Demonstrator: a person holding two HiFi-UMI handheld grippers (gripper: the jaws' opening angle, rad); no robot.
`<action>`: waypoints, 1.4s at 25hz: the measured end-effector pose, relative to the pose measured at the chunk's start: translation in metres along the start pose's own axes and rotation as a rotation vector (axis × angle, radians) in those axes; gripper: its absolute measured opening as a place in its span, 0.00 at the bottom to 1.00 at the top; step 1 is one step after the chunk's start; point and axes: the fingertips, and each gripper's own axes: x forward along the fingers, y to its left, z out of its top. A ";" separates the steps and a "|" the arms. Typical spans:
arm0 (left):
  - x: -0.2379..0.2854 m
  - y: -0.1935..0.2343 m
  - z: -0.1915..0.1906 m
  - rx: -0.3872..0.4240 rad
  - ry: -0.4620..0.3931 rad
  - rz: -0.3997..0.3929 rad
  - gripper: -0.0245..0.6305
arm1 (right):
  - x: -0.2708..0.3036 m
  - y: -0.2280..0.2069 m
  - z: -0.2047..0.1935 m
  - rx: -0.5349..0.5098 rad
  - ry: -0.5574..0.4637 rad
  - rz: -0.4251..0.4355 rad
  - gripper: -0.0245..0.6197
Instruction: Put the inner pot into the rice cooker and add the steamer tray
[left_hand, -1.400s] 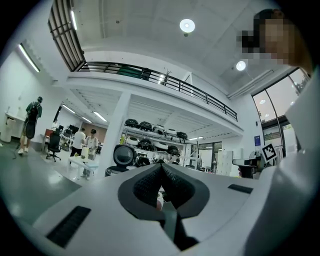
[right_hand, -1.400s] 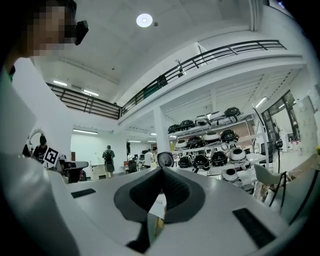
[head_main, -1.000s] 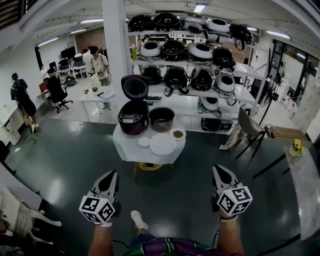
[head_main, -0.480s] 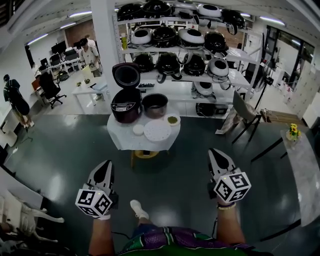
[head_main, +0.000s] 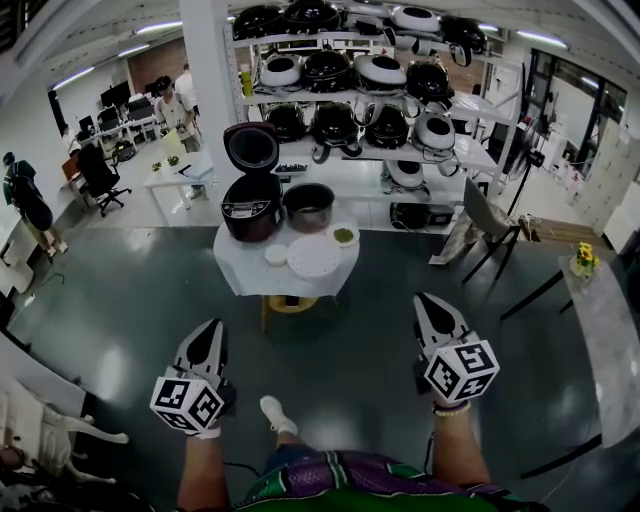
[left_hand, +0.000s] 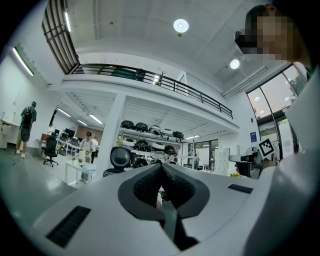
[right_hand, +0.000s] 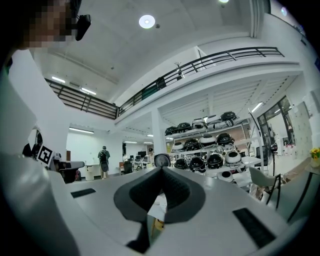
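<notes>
Open lab-office, appliance shelving (head_main: 360, 90), desks (head_main: 175, 180)

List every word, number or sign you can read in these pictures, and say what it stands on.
None can be read.
Rice cooker panel: print too small.
Blue sign: blurred.
Marker cubes: patterns only, no letters.

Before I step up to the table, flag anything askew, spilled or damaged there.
Nothing stands out. The rice cooker stands open, the inner pot upright beside it, the steamer tray flat in front. Fine damage is too far to judge.
</notes>
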 end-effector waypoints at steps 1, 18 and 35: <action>-0.001 0.000 -0.001 -0.001 0.000 0.000 0.07 | -0.001 0.001 0.000 -0.003 -0.001 0.000 0.05; 0.016 0.024 -0.019 0.003 0.058 -0.014 0.07 | 0.025 0.019 -0.014 -0.026 0.026 0.073 0.05; 0.176 0.153 0.027 -0.008 0.043 -0.139 0.07 | 0.236 0.035 0.045 -0.114 -0.037 0.083 0.05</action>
